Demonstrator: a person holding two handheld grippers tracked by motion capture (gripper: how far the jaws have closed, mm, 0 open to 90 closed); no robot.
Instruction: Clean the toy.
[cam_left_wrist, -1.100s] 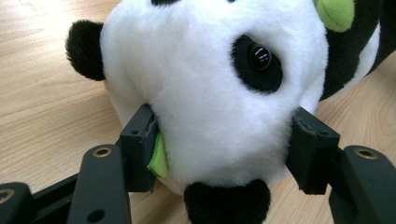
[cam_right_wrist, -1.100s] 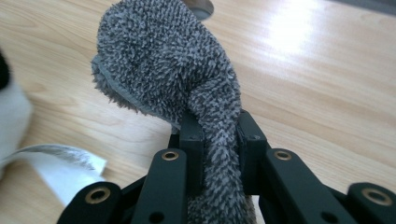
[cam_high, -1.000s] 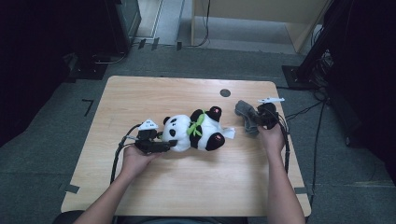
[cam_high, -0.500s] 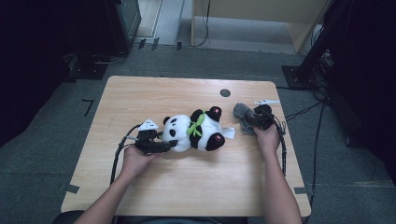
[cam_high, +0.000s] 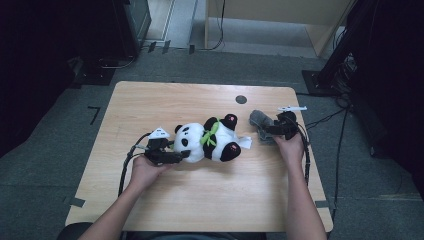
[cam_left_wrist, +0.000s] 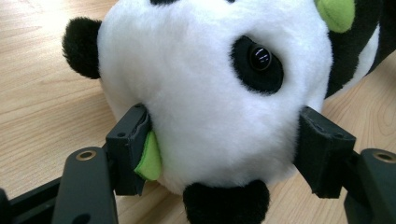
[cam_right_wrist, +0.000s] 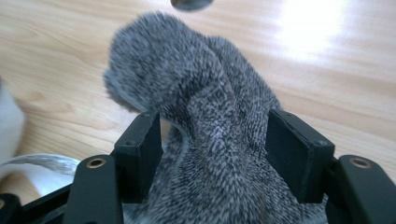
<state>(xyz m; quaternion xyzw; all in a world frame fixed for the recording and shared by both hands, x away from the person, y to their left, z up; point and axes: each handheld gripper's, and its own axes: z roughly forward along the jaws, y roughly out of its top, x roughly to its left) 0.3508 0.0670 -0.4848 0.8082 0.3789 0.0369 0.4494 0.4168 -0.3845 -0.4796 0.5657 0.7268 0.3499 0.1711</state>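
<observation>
At frame centre, the left gripper (cam_high: 186, 156) has fingers clamped on the toy panda (cam_high: 212, 140), easing apart; right gripper (cam_high: 264, 131) fingers have just opened around the grey cloth (cam_high: 260, 120).

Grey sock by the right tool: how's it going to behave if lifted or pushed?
The grey sock is bunched in folds, so probably floppy: it would likely drape and sag. Its fuzzy knit looks grippy rather than slippery. Lying soft on the table, it seems light, more apt to crumple or drag than roll.

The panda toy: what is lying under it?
Under the panda toy lies the bare wooden table; its white tag sticks out. Whatever lies directly beneath its body is covered.
</observation>
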